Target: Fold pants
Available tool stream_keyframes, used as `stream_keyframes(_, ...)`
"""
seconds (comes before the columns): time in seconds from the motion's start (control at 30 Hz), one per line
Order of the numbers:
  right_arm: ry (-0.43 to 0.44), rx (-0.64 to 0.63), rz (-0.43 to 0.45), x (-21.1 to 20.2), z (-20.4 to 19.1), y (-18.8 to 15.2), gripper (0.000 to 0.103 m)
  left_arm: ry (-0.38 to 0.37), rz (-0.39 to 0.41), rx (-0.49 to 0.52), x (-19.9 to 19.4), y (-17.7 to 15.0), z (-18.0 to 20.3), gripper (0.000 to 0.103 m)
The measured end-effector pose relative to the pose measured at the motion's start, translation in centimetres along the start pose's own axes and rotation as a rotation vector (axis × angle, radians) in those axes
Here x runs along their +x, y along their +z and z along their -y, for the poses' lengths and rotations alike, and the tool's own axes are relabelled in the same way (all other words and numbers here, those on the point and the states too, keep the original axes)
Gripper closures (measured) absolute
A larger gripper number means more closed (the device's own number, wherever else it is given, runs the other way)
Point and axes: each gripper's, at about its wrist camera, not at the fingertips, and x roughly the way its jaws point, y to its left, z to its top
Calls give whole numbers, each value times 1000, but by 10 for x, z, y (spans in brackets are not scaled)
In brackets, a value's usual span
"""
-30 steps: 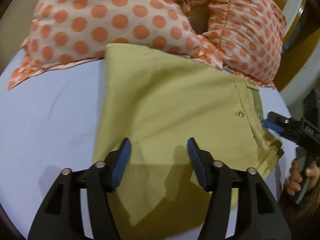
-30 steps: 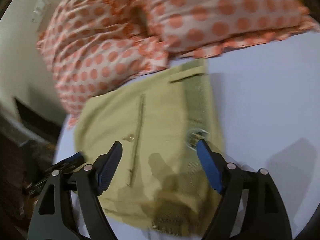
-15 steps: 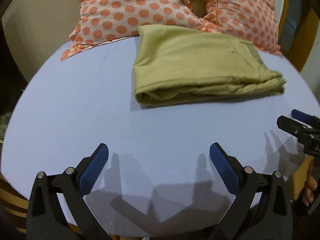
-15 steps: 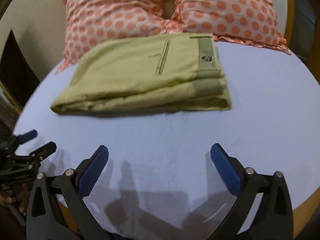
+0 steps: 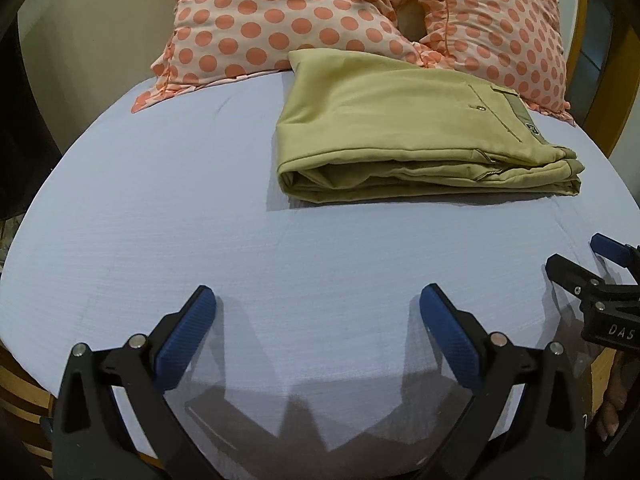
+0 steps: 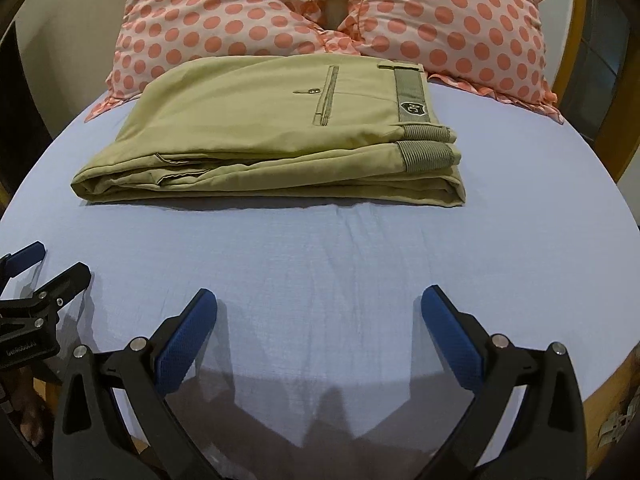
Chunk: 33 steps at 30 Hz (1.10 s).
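Pants (image 6: pixel 272 128) lie folded into a compact stack at twelve o'clock on the bed (image 5: pixel 160 220), their far edge against the polka-dot pillows (image 5: pixel 280 20). Both the left claw (image 5: pixel 318 334) and right claw (image 6: pixel 319 334) are spread wide and empty. The fold looks finished, so the job now is keeping clear without snagging an edge. A second ago both claws hung right over the fabric; now they sit well back at six o'clock.

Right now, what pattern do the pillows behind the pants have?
Pale pink pillows with orange polka dots, clearest in the right wrist view.
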Motion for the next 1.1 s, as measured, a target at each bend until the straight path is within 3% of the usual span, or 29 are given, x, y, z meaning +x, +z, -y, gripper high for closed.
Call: stream_keyframes(1.1,0,-1,-5,-1,2,1,1,1,10,0,0,-1,1,2)
